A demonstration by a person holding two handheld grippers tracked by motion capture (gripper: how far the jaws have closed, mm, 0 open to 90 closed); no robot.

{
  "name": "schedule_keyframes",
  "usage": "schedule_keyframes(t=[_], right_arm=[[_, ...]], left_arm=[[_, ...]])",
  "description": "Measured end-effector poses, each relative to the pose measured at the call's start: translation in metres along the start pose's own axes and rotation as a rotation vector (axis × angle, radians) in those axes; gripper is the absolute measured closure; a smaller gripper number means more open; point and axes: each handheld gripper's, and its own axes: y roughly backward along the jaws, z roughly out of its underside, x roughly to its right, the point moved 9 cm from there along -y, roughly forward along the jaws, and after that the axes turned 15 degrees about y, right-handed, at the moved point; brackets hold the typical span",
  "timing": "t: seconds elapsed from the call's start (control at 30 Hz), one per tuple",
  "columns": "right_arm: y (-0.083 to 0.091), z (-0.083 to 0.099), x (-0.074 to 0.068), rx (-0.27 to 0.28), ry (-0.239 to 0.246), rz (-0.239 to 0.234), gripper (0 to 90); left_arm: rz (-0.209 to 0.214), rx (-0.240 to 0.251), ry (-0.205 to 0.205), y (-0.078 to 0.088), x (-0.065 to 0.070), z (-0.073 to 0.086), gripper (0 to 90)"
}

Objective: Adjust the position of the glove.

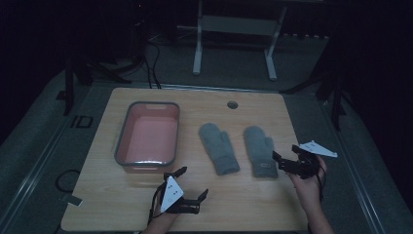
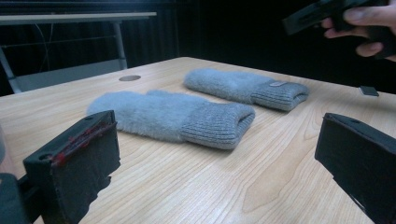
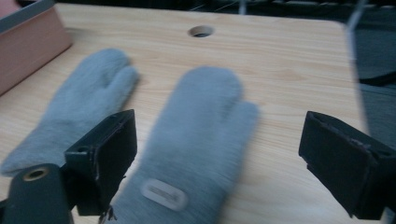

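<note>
Two grey mittens lie side by side on the wooden table, cuffs toward me. The left mitten is plain. The right mitten has a small label near its cuff. My right gripper is open, just off that cuff's right side, and in its own view the jaws stand either side of the mitten with nothing gripped. My left gripper is open near the front edge, pointing at the left mitten's cuff from a short way off.
A pink bin with a grey rim stands left of the mittens. A round cable hole sits near the table's far edge. A white desk frame stands on the floor beyond.
</note>
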Motion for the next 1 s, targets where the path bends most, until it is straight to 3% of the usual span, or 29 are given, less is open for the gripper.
schedule_keyframes(t=[0.07,0.17,0.27,0.43,0.6,0.73,0.8,1.0], right_arm=[[-0.004,-0.002,-0.003,-0.004,0.012,-0.013,14.4],[-0.024,-0.014,-0.023,-0.013,0.052,-0.066,21.1],[-0.04,-0.023,-0.043,-0.006,0.077,-0.135,35.6],[-0.073,-0.033,-0.078,-0.042,0.154,-0.194,36.8],[-0.101,-0.042,-0.105,-0.088,0.177,-0.249,36.7],[-0.12,-0.048,-0.124,-0.114,0.213,-0.256,35.8],[-0.13,-0.049,-0.133,-0.13,0.217,-0.269,35.7],[-0.154,-0.045,-0.146,-0.182,0.205,-0.244,37.0]], left_arm=[[0.0,-0.001,0.001,0.0,0.0,0.0,0.1],[0.001,0.0,0.004,0.0,0.0,0.0,0.1],[0.002,-0.001,-0.002,-0.001,0.0,0.0,0.1],[0.004,0.0,-0.003,-0.001,0.0,0.0,0.1],[0.005,0.001,-0.003,-0.001,0.001,0.0,0.1],[0.006,0.0,-0.002,-0.001,0.0,0.0,0.1],[0.007,0.0,-0.002,-0.001,0.001,0.0,0.1],[0.01,-0.001,0.0,0.0,0.001,0.0,0.1]])
